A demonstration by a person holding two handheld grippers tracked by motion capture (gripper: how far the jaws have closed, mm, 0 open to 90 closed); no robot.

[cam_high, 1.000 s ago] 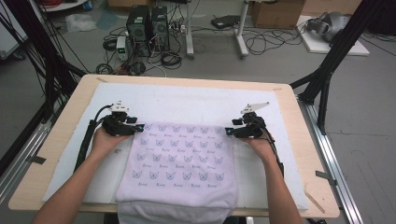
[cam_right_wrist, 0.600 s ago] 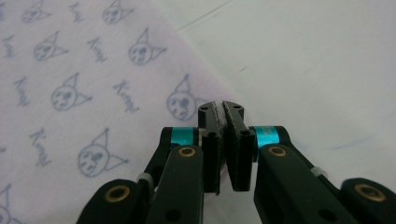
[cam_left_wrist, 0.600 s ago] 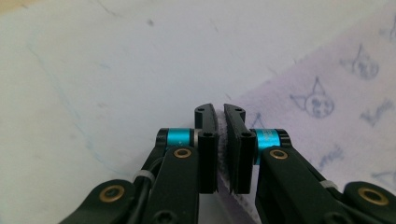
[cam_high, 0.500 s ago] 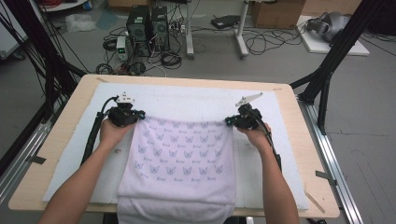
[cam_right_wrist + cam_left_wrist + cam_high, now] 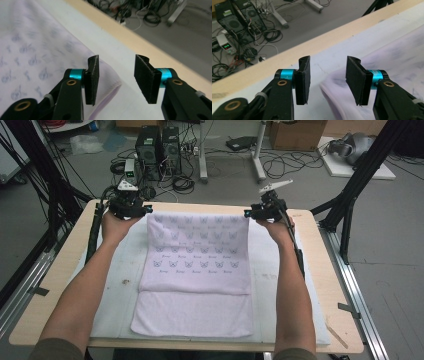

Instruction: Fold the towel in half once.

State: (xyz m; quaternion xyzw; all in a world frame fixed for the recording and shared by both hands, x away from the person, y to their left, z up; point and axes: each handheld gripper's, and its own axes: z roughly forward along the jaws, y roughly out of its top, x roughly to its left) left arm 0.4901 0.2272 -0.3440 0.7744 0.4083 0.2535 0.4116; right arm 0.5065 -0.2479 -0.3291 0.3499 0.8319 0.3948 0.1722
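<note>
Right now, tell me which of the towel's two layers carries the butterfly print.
The upper folded-over layer, the one reaching the far edge between the left gripper and right gripper. The lower layer sticking out toward the person is plain white.

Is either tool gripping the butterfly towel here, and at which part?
Neither. Both the left tool and right tool stand open beside the towel's far corners.

both forearms stretched forward, well apart. left gripper (image 5: 146, 210) jaws parted. right gripper (image 5: 246, 213) jaws parted too.
</note>
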